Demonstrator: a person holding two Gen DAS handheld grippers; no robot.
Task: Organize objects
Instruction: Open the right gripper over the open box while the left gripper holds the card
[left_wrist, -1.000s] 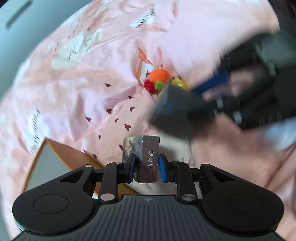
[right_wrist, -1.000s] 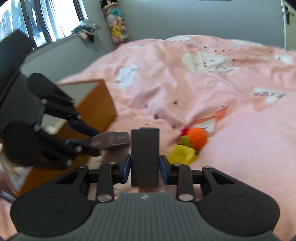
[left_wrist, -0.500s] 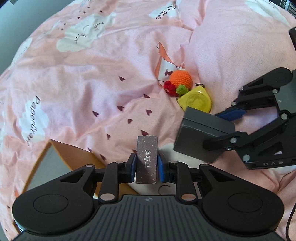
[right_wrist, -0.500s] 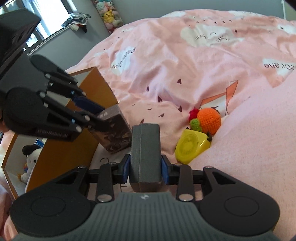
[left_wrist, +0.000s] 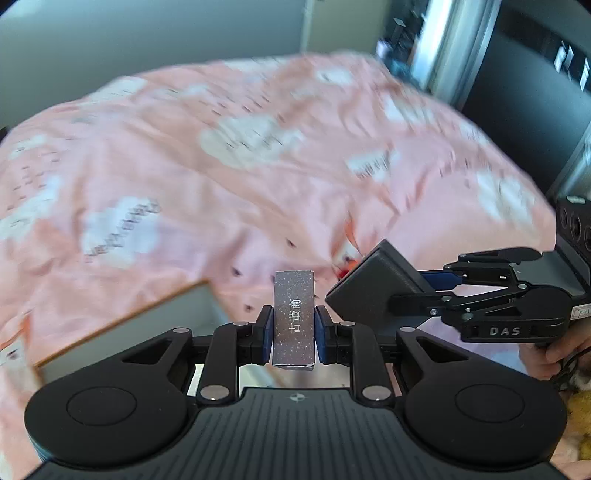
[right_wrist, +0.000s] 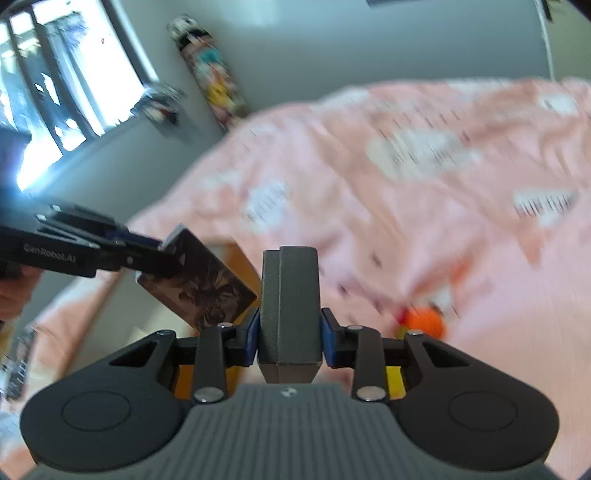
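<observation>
The left gripper (left_wrist: 294, 329) is closed on a brown box (left_wrist: 294, 318) with white characters on its narrow face; the blue pads (left_wrist: 266, 332) press it on both sides, and the box stands upright between them. From the right wrist view, this box (right_wrist: 195, 280) shows a dark printed picture on its wide face and it is tilted in the air above the open wooden crate (right_wrist: 236, 266).

The right gripper (right_wrist: 289, 336) is closed on a grey case (right_wrist: 289, 310), which also stands upright between its pads. In the left wrist view, the same case (left_wrist: 373, 291) hangs in the air just beside the brown box, not touching it.

Both things are held above the pink bed cover (left_wrist: 221, 177). On the cover near the right gripper lie an orange knitted ball (right_wrist: 424, 323) and a yellow thing (right_wrist: 394, 380), partly hidden behind the gripper.
</observation>
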